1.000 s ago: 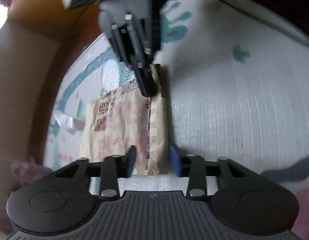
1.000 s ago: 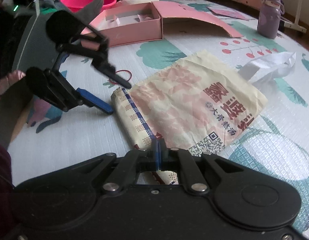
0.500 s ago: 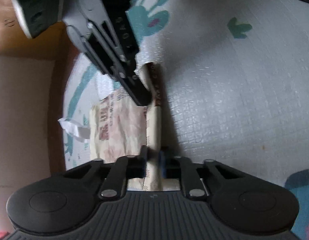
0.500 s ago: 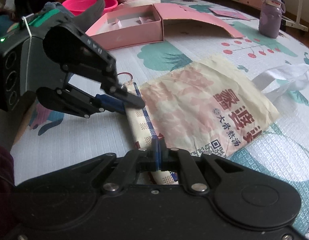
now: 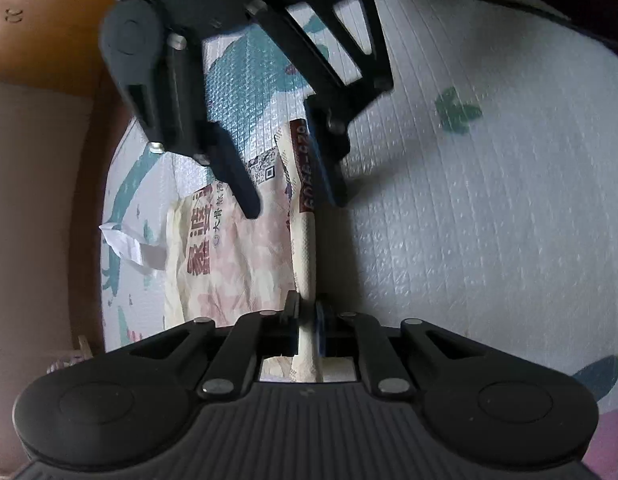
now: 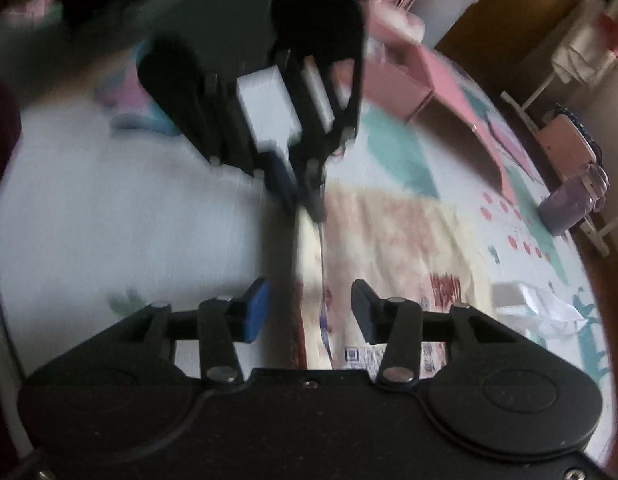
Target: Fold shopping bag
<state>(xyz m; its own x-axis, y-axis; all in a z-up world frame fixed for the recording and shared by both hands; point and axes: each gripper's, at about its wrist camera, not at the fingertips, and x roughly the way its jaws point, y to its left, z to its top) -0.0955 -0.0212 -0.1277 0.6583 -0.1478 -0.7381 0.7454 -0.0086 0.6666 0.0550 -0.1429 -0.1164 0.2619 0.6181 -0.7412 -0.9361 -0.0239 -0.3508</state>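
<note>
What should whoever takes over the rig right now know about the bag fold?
Left gripper: shut on the shopping bag's raised folded edge.
Right gripper: jaws opening, pads clear of that edge, which lies between them.
Bag: flat on the play mat, printed side up, white handle trailing off its far side.
Done: one long edge folded over.
Left: probably carry the fold across and flatten it.

The right wrist view is motion-blurred throughout; print on the shopping bag (image 6: 393, 240) cannot be read there. The bag's near end is hidden beneath the left gripper (image 5: 307, 314) body, and its white handle (image 5: 125, 242) is only partly seen.
</note>
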